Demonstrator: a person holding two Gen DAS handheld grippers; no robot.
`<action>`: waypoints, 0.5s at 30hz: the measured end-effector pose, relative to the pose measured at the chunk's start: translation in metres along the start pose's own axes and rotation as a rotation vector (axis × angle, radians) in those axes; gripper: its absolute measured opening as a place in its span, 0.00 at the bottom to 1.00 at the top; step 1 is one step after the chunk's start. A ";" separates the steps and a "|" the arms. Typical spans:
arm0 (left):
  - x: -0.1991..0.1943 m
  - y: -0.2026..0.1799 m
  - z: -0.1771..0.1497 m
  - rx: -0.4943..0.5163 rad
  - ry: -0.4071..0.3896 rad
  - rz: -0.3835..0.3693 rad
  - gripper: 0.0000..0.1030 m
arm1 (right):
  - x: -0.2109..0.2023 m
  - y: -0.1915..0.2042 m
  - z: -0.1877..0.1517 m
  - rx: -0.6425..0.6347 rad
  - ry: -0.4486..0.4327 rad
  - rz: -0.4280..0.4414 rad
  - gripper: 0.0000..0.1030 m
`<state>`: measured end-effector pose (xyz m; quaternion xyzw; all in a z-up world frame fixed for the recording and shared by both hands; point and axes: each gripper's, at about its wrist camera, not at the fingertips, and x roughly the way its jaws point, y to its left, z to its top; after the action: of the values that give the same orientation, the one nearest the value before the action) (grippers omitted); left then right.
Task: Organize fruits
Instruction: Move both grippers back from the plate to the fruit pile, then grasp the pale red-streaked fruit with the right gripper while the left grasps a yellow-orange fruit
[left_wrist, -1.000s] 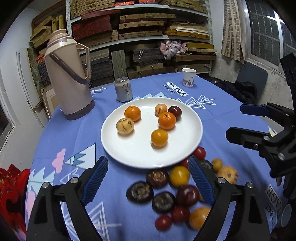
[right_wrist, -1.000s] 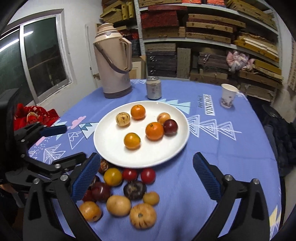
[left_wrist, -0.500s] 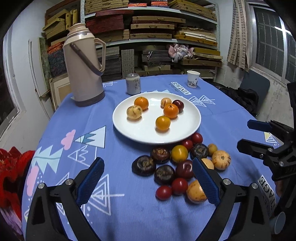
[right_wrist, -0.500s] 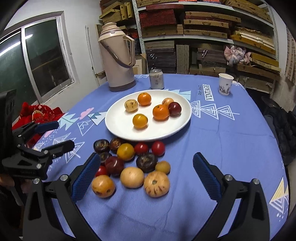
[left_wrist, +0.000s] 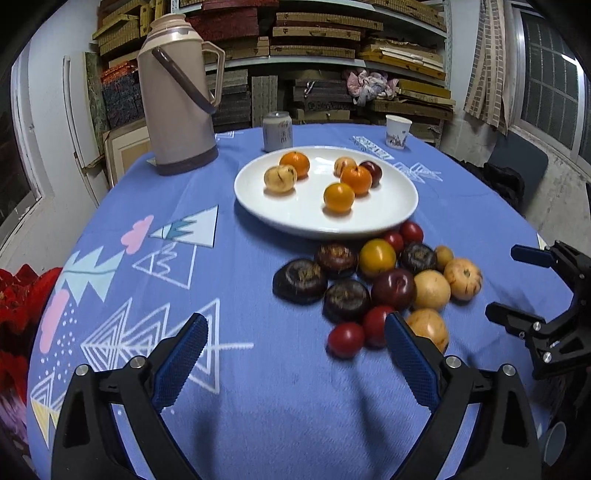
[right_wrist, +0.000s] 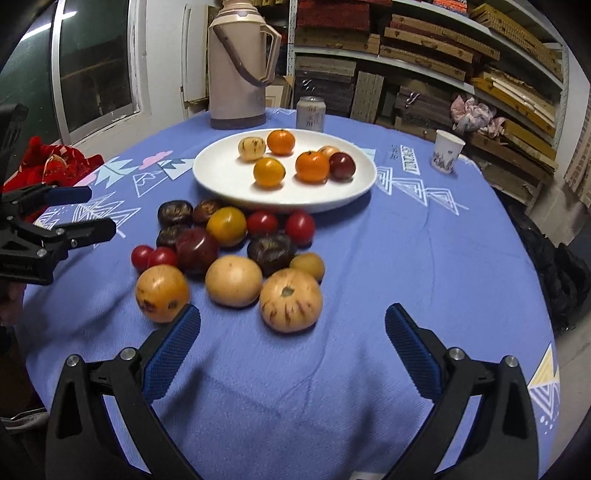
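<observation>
A white plate (left_wrist: 369, 221) (right_wrist: 354, 195) holds several fruits, among them oranges (left_wrist: 356, 180) (right_wrist: 312, 167) and a dark plum (right_wrist: 342, 165). A pile of loose fruit lies on the blue cloth in front of it: dark round ones (left_wrist: 300, 280), red tomatoes (left_wrist: 346, 339) (right_wrist: 300, 227), a yellow one (left_wrist: 377, 254) and tan striped ones (right_wrist: 290, 300). My left gripper (left_wrist: 295, 350) is open and empty, near the pile's left front. My right gripper (right_wrist: 293, 332) is open and empty, just in front of the tan fruits.
A tall beige thermos (left_wrist: 177, 103) (right_wrist: 240, 66), a drink can (left_wrist: 277, 126) (right_wrist: 311, 113) and a paper cup (left_wrist: 398, 132) (right_wrist: 447, 150) stand behind the plate. Shelves of stacked boards fill the back. Red cloth (right_wrist: 48, 162) lies off the table's left edge.
Both grippers have pulled back from the plate toward the table's front. The plate and fruit pile now sit farther away. Both grippers stay open and empty.
</observation>
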<state>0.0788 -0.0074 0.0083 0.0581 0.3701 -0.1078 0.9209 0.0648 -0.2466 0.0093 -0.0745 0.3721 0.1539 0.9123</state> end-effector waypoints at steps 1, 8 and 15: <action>0.000 0.000 -0.002 0.002 0.002 0.002 0.94 | 0.002 0.001 -0.001 -0.004 0.010 -0.003 0.95; 0.002 0.003 -0.017 0.009 0.025 -0.004 0.94 | 0.020 0.008 0.004 -0.046 0.062 -0.021 0.95; 0.005 -0.003 -0.021 0.027 0.042 -0.026 0.94 | 0.046 -0.002 0.008 0.020 0.133 0.048 0.58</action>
<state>0.0672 -0.0066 -0.0101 0.0681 0.3888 -0.1236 0.9105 0.1018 -0.2358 -0.0169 -0.0665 0.4351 0.1669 0.8823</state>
